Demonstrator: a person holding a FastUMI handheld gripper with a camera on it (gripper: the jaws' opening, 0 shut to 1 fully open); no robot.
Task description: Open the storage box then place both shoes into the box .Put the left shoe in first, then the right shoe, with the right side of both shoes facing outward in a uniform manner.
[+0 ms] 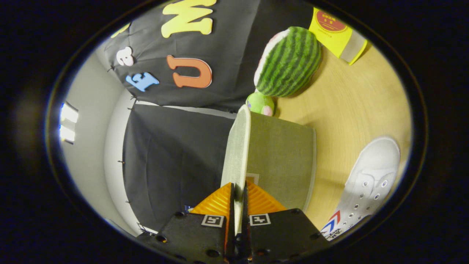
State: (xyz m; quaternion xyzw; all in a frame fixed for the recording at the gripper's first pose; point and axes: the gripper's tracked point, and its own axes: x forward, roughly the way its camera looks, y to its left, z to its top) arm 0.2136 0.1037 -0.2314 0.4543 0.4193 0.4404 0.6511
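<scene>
Gripper view has your gripper [239, 194] clamped on the thin edge of the storage box's lid [238, 146], the box [282, 161] just ahead and a white shoe [370, 176] beside it, so a twist risks the lid slipping free and dropping shut.

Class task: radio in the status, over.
Gripper shut on box lid. Box being opened. White shoe waits beside box. Nothing blocking.
</scene>
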